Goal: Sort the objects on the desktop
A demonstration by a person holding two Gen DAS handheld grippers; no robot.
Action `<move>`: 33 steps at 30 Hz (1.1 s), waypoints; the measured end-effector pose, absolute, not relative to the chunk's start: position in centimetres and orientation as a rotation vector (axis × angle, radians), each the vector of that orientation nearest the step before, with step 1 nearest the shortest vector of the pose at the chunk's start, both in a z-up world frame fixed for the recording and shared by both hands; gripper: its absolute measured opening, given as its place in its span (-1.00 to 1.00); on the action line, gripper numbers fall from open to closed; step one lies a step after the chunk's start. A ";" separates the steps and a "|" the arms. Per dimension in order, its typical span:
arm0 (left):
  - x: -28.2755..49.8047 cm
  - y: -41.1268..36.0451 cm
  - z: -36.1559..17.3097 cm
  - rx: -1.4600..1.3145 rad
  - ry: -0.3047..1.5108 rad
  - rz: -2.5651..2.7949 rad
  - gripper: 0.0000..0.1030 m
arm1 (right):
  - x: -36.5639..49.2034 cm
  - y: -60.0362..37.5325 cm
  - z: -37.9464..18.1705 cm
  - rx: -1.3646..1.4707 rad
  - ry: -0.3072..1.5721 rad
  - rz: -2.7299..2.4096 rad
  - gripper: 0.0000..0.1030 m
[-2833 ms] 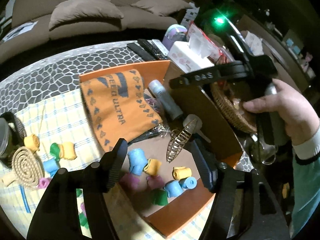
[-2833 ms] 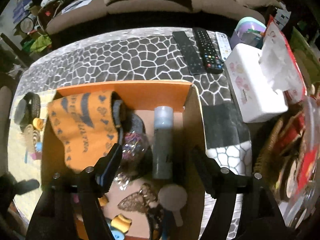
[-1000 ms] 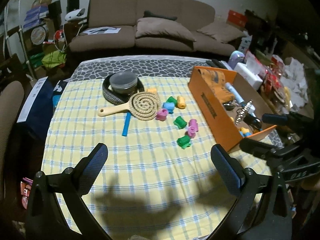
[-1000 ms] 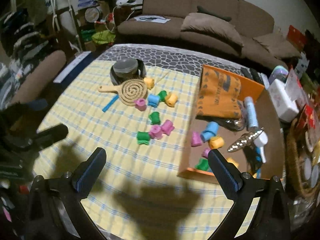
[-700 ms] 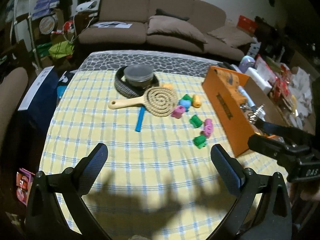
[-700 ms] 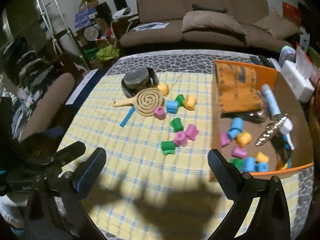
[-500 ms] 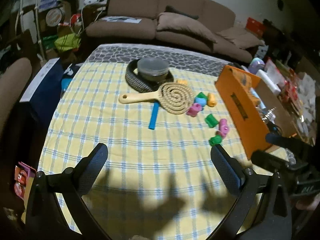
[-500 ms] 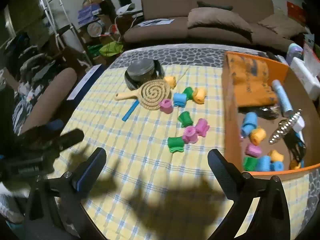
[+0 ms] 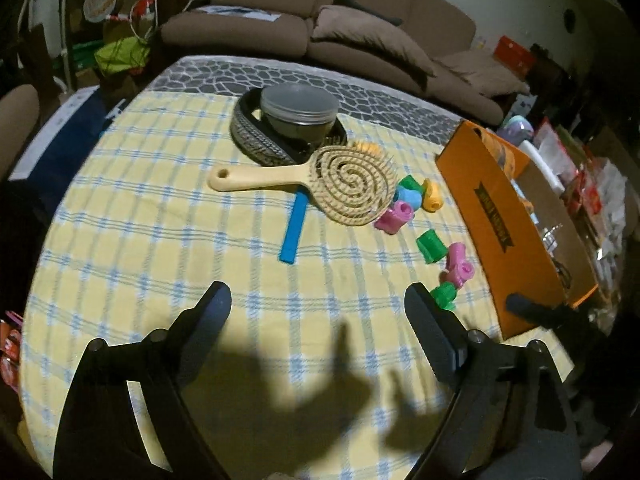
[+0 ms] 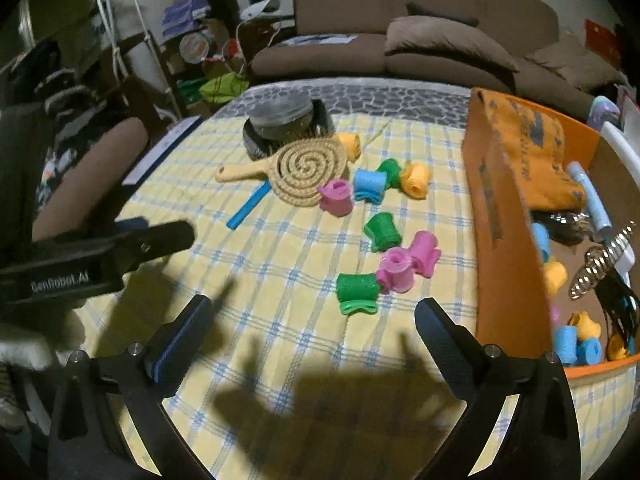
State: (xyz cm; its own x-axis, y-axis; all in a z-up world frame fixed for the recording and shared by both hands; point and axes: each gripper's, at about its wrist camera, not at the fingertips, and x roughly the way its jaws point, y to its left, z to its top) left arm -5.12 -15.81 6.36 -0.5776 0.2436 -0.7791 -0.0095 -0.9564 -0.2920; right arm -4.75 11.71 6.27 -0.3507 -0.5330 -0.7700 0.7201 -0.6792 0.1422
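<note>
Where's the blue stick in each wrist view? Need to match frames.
Left wrist: blue stick sits centre frame, its far end tucked under the spiral brush, running toward the camera.
Right wrist: blue stick lies left of centre, below the spiral brush handle, slanting down-left.
Shared landmark: the orange box, at the right in both views.

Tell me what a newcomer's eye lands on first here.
The scatter of bright hair rollers in the middle of the yellow checked tablecloth, beside the spiral hairbrush. Then the orange box at the right edge, already holding more rollers and an orange pouch.
</note>
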 end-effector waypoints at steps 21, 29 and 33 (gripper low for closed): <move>-9.7 -15.3 5.1 -1.372 -0.412 2.619 0.69 | -8.6 10.2 3.2 1.169 0.252 -2.152 -0.04; -10.2 -14.9 4.7 -1.378 -0.404 2.605 0.69 | -9.7 9.5 1.4 1.196 0.302 -2.159 -0.03; -10.6 -14.4 4.7 -1.360 -0.380 2.601 0.69 | -10.1 9.8 1.5 1.201 0.280 -2.143 -0.38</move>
State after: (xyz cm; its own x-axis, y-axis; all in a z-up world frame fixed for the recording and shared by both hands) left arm -10.63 -14.37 4.70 -0.5648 0.2763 -0.7776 -0.0422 -0.9507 -0.3072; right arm -10.12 9.79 1.46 -0.3635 -0.4392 -0.8216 0.6356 -0.7616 0.1260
